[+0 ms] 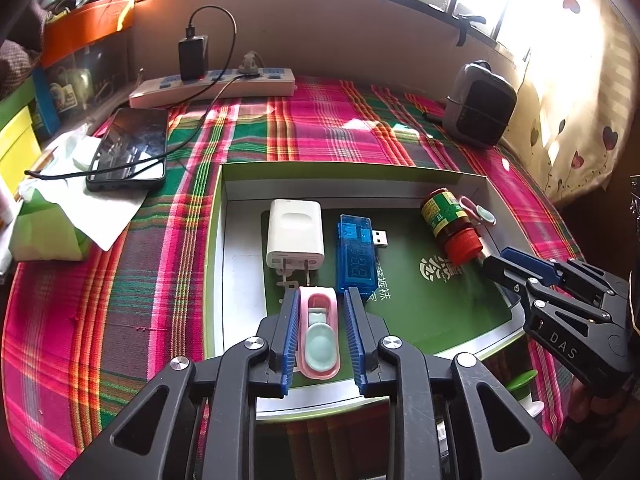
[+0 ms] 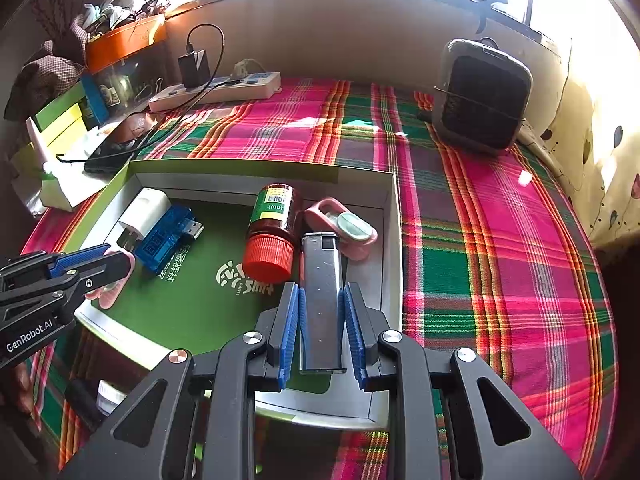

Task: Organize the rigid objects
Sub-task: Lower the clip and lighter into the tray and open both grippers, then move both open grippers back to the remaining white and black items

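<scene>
In the shallow box (image 1: 224,216) on the plaid cloth, the white charger (image 1: 294,232) and blue USB meter (image 1: 354,252) lie at the left, and just near of them the left gripper (image 1: 322,328) straddles a pink clip (image 1: 319,336), seemingly let go, a gap showing at its right pad. Further right, the red-capped bottle (image 2: 272,232) lies beside the silver lighter (image 2: 322,300), which the right gripper (image 2: 321,328) clamps. Lifting the left carelessly could drag the clip against the charger's prongs, and the slick lighter could slip and knock the bottle rolling.
</scene>
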Motion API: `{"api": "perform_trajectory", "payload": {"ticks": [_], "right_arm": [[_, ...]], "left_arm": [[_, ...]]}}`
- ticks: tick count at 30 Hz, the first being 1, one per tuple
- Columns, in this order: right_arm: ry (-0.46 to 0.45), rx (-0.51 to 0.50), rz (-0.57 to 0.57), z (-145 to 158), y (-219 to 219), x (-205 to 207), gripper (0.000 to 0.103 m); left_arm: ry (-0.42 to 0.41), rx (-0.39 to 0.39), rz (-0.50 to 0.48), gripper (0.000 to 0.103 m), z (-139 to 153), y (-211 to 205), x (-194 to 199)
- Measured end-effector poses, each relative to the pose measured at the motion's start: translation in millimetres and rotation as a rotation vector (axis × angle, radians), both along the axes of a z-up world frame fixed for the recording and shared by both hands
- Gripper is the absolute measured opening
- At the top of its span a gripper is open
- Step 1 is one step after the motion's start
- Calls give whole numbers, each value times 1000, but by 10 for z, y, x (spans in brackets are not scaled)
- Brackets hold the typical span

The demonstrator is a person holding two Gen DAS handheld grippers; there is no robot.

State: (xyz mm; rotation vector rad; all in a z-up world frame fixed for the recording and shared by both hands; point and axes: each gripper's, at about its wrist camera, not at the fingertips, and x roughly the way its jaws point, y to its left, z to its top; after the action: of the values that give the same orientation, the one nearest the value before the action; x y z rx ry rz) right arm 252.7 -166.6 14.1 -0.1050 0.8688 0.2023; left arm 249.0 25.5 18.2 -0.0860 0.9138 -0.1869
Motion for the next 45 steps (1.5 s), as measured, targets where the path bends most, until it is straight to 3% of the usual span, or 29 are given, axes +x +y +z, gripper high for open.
{"api": "perform_trajectory", "payload": {"ticks": [13, 27, 39, 45], "right_arm": [[-18, 13, -8, 35, -6, -35, 25], [-46, 29, -15, 139, -28, -221, 25], [-68, 77, -25, 248, -73, -550, 35], [-68, 96, -21, 248, -75, -735, 37]], "left_arm": [[-1, -4, 0, 28, 13, -5, -21], [-63, 18, -5, 33, 216, -12, -257], [-109, 21, -2, 35, 327, 64, -583], [-105, -21, 14, 36, 307, 189, -762]]}}
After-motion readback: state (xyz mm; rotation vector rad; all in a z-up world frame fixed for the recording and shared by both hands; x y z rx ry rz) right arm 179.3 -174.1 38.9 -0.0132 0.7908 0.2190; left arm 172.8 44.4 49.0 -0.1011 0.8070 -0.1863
